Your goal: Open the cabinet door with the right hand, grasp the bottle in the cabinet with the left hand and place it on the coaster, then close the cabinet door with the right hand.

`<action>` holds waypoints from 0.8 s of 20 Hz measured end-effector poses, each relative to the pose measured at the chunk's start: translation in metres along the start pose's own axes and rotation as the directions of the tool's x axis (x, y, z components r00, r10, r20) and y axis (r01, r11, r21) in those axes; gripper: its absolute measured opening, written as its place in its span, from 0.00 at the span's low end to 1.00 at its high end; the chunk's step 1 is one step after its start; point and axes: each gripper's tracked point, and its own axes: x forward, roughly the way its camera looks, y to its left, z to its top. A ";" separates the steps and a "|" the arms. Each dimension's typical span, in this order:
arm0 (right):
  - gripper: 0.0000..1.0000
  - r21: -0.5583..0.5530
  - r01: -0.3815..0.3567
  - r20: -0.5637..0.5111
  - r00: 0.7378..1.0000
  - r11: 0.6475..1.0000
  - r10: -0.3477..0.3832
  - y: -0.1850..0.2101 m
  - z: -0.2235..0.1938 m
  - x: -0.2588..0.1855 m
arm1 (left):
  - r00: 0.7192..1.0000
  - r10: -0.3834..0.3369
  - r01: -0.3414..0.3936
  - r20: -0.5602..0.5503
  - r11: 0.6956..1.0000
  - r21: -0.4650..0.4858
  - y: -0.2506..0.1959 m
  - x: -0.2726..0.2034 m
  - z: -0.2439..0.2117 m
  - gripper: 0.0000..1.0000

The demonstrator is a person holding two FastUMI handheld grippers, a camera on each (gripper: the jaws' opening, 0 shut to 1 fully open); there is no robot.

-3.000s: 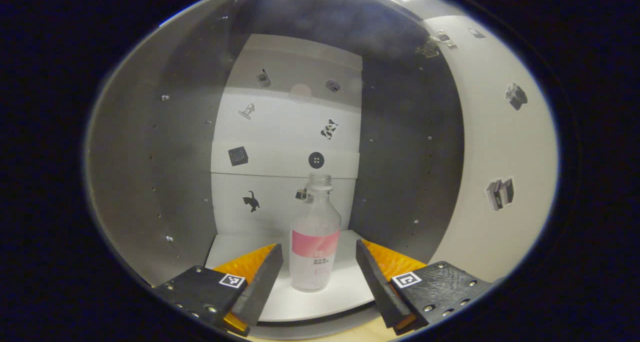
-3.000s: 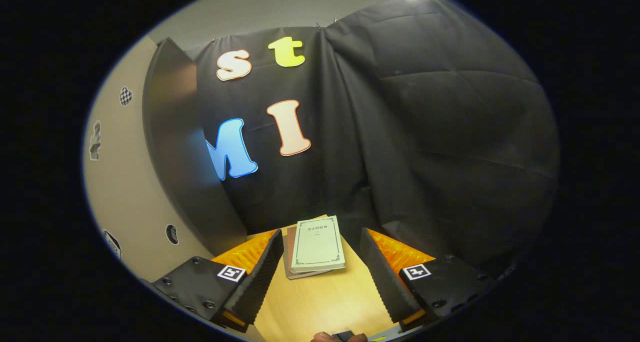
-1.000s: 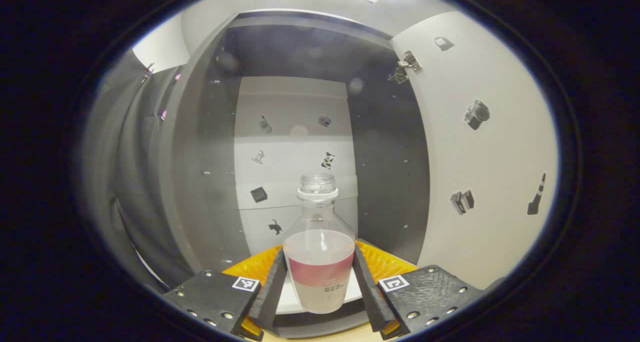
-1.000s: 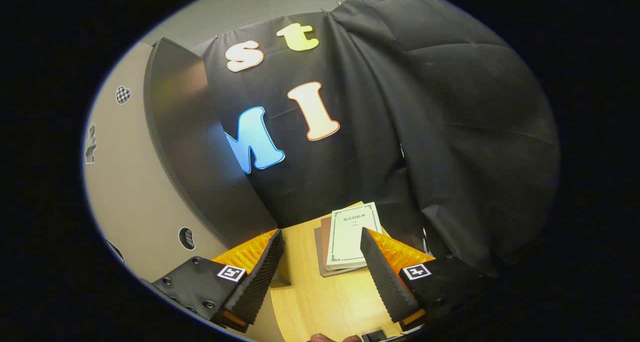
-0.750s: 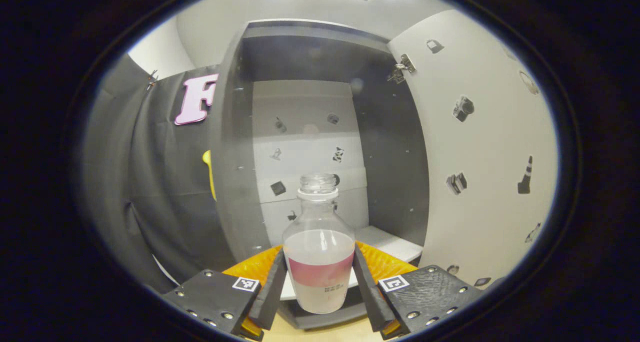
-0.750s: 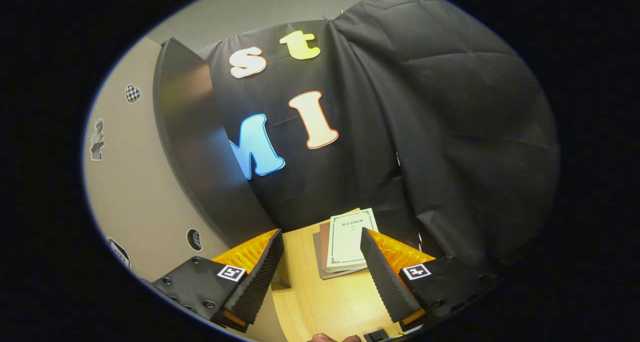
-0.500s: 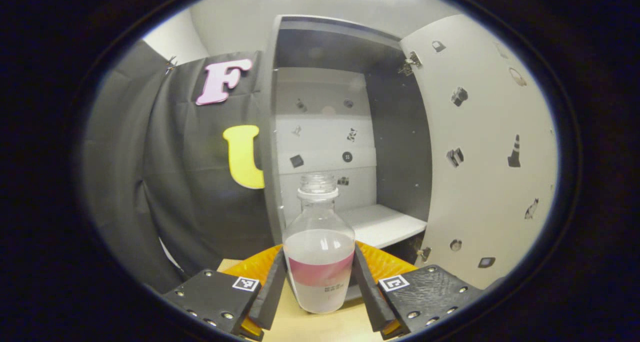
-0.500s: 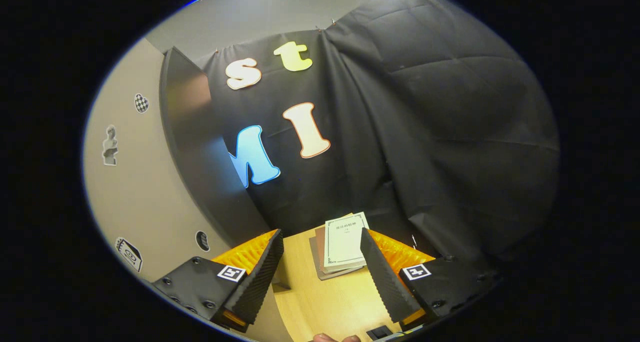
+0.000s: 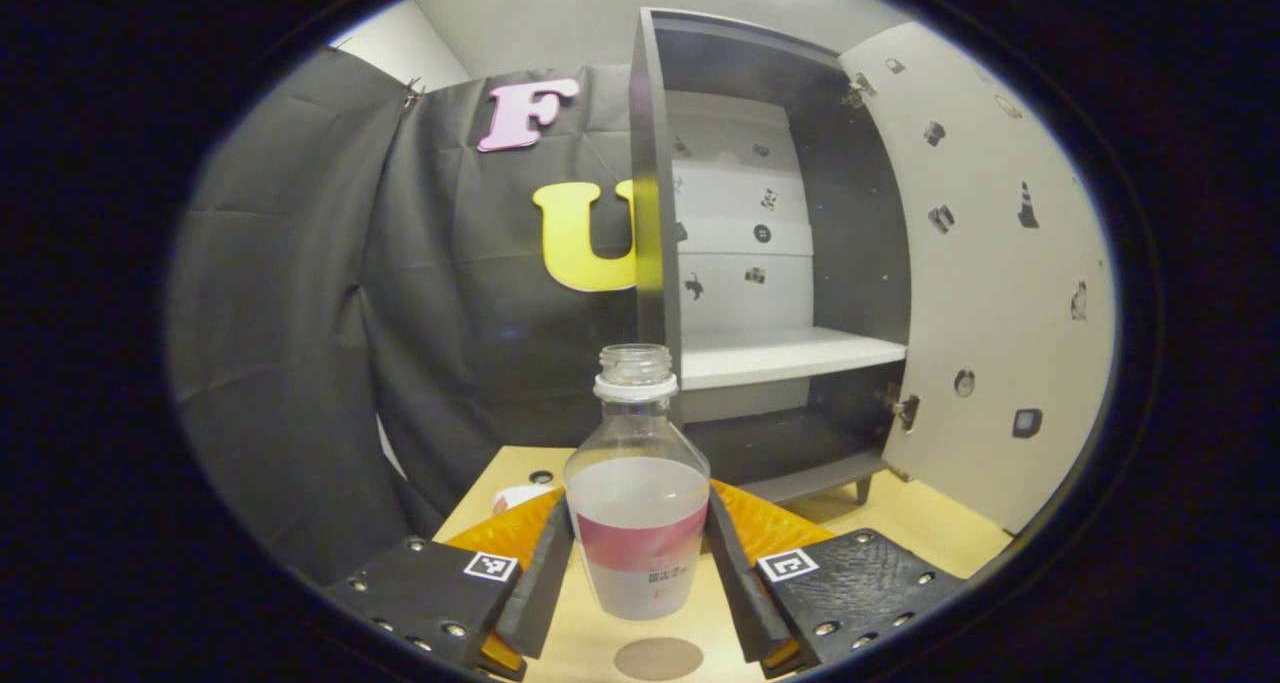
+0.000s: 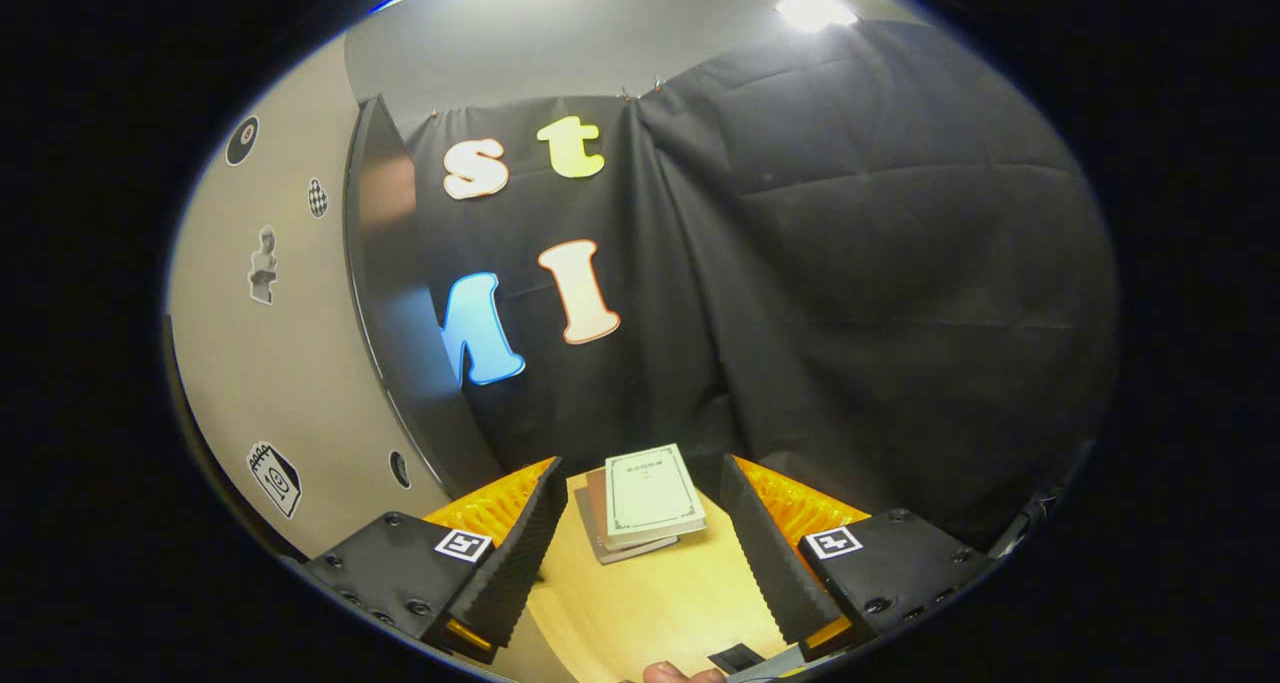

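Here: cabinet (image 9: 790, 263) standing on the desk (image 9: 940, 533), cabinet door (image 9: 990, 263) swung wide open, white shelf (image 9: 780, 353) bare. Left gripper (image 9: 638, 563) jaws clamped on both sides of the uncapped clear bottle (image 9: 637, 493), held upright above the desk, round coaster (image 9: 657, 658) just below it. Right gripper (image 10: 640, 553) jaws spread apart, gripping nothing, stacked books (image 10: 645, 503) beyond them on the desk.

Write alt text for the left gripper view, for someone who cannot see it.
The left tongs grip a clear, capless bottle with a pink label, held above a wooden table with a round brown coaster just below. Behind stands a dark cabinet, its pale sticker-dotted door swung open and its white shelf bare.
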 end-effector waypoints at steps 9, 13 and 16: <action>0.98 0.068 0.075 0.075 0.994 0.995 -0.080 -0.026 0.004 -0.028 | 1.000 -0.011 0.011 -0.008 1.000 0.014 -0.012 -0.012 -0.106 0.71; 0.98 0.057 0.102 0.041 0.994 0.993 -0.104 -0.037 0.000 -0.031 | 0.999 -0.025 0.025 -0.039 1.000 -0.002 -0.031 -0.006 -0.143 0.72; 0.98 0.051 0.139 0.030 0.990 0.989 -0.141 -0.047 0.002 -0.033 | 0.999 -0.034 0.033 -0.027 0.999 -0.018 -0.036 -0.004 -0.159 0.72</action>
